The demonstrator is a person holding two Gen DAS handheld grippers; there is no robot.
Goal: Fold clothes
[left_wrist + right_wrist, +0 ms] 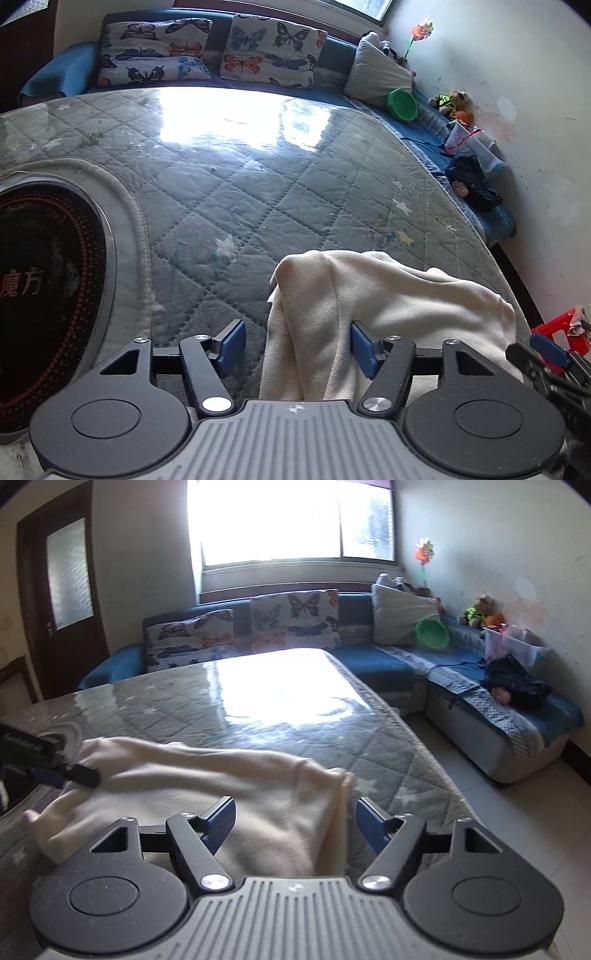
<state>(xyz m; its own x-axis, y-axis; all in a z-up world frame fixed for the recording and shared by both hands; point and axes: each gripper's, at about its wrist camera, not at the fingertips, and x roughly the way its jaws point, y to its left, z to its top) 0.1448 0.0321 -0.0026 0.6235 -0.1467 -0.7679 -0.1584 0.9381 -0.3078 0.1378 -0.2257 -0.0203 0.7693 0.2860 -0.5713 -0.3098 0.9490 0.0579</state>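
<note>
Left wrist view: left tongs [297, 349] stand wide apart, blue pads [231, 347] either side of a bunched ridge of the cream garment [388, 295]; the right pad touches or nearly touches the cloth, the left pad is clear of it. Nothing is clamped. The garment lies heaped on the worktop [258, 177], near its front right edge, folds running back toward the camera body. Right tongs [546, 350] poke in at the far right edge beside the cloth.

Right wrist view: right tongs [295, 823] also spread apart, the garment's [221, 775] folded edge lying between the pads, neither pad clearly pressing it. The left tongs [79, 773] enter from the left; their tip sits on the cloth's far left end, jaw state not readable from this angle.

The worktop carries a grey quilted cover with stars under a glossy clear sheet, strong window glare across the middle. A dark round cooktop [44, 288] with red dots and printed characters sits inset at the left.

Beyond it: a blue corner sofa [373, 661], butterfly-print cushions [295, 620], a grey pillow [402, 613], a green bowl [432, 633] tilted on its side, plush toys [480, 614], a dark bundle of clothing [517, 686], a pinwheel [424, 554] against the wall. A bright window [291, 520] is behind the sofa, a dark door [62, 587] at left, a red stool [557, 326] low at right.
</note>
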